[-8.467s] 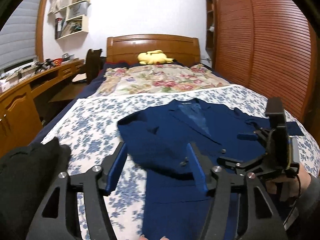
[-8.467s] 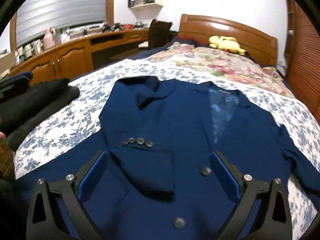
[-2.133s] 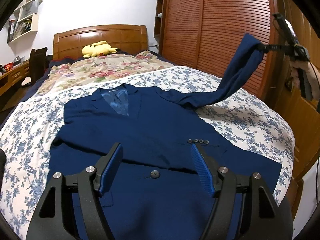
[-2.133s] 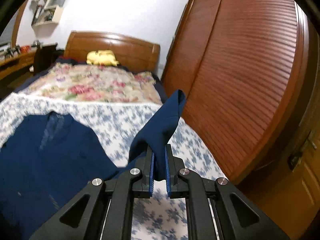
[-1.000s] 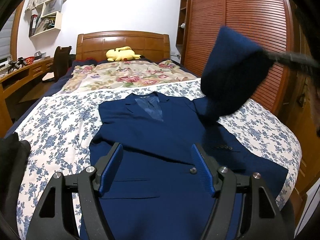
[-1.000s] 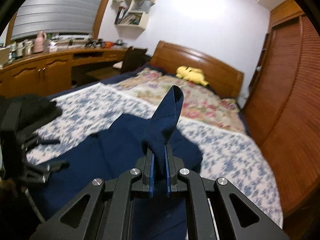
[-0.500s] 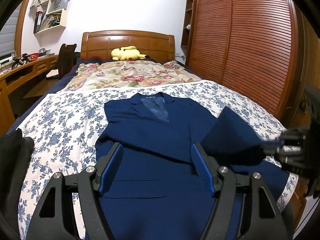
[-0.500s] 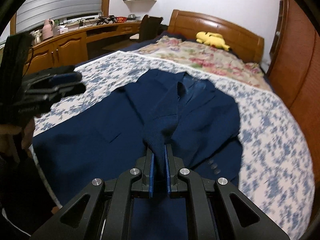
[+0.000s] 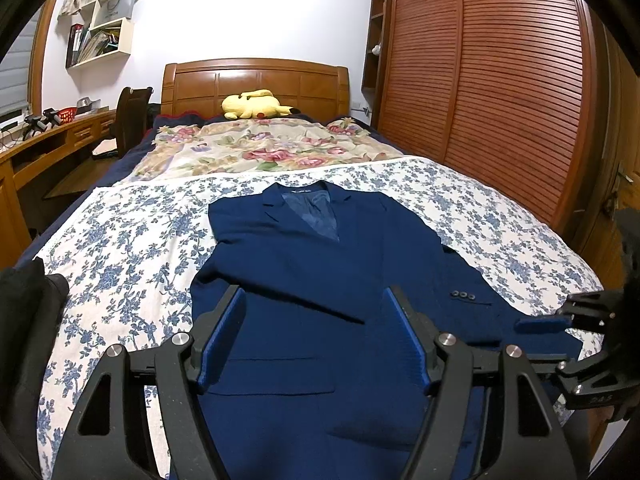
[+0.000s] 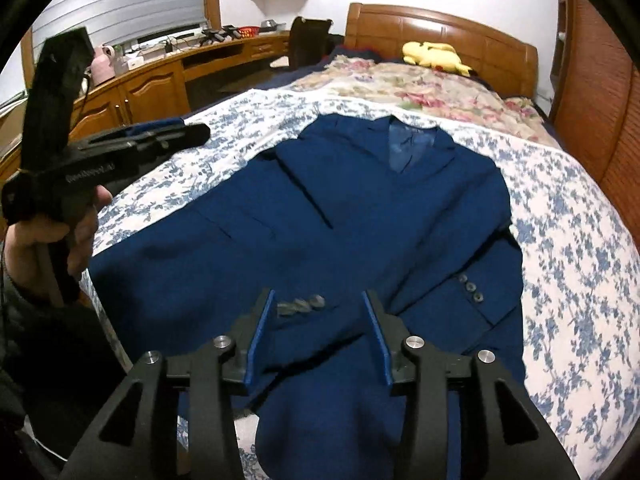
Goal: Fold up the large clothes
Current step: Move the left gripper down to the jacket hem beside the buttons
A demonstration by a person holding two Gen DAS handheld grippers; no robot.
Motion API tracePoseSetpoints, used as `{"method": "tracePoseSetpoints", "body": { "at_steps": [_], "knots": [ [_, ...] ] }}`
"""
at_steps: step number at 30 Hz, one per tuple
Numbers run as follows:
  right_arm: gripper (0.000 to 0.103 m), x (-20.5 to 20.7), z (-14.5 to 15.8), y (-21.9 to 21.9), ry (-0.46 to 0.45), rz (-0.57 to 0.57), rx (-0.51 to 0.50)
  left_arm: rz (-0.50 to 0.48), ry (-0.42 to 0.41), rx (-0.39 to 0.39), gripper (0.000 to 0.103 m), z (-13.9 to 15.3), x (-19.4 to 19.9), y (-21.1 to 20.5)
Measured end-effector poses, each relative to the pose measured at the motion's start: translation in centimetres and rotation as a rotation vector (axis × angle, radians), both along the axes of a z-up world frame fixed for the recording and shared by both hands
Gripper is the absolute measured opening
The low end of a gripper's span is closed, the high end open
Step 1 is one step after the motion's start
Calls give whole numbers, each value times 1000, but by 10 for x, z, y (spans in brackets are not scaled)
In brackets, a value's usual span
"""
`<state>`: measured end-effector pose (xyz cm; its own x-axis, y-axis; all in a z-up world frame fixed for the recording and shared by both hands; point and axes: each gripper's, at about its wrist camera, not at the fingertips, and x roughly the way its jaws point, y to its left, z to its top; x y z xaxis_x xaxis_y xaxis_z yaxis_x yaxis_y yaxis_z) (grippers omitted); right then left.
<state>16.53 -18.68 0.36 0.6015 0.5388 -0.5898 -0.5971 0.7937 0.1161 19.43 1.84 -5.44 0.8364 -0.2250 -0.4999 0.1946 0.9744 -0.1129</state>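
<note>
A navy blue suit jacket [image 9: 320, 264] lies face up on the bed, collar toward the headboard, both sleeves folded in over its front. It also shows in the right wrist view [image 10: 360, 216]. My left gripper [image 9: 316, 332] is open and empty, hovering over the jacket's lower front. My right gripper [image 10: 316, 332] is open and empty, just above the sleeve cuff [image 10: 304, 304] with its buttons. The right gripper shows at the right edge of the left wrist view [image 9: 560, 324]. The left gripper shows at the left in the right wrist view [image 10: 152, 136].
The bed has a blue floral sheet [image 9: 120, 240] and a flowered quilt [image 9: 260, 148] with a yellow plush toy [image 9: 252, 106] by the wooden headboard. A dark garment [image 9: 24, 320] lies at the bed's left edge. A wooden wardrobe [image 9: 500, 80] stands right, a desk [image 10: 152, 76] left.
My right gripper carried the right sleeve across the jacket, laid it down on the front and opened, letting it go. My left gripper stayed open over the jacket.
</note>
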Motion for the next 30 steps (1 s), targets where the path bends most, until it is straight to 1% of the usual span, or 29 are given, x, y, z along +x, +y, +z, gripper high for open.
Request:
{"method": "tracePoseSetpoints", "body": {
  "at_steps": [3, 7, 14, 16, 20, 24, 27, 30],
  "knots": [
    [45, 11, 1, 0, -9, -17, 0, 0, 2, 2, 72, -1, 0, -1],
    [45, 27, -21, 3, 11, -57, -9, -5, 20, 20, 72, -8, 0, -4],
    [45, 62, -67, 7, 61, -127, -1, -40, 91, 82, 71, -33, -1, -17],
    [45, 63, -77, 9, 67, -135, 4, -51, 118, 100, 71, -41, 0, -21],
    [45, 76, -90, 11, 69, -146, 12, -83, 195, 86, 71, -57, 2, -25],
    [45, 79, -105, 9, 70, -139, 49, -90, 217, 107, 71, -65, -3, -34],
    [45, 79, -115, 10, 64, -124, 54, -97, 245, 100, 71, -73, -7, -41],
    [45, 78, -112, 12, 52, -121, 40, -106, 288, 78, 71, -83, -10, -45]
  ]
}}
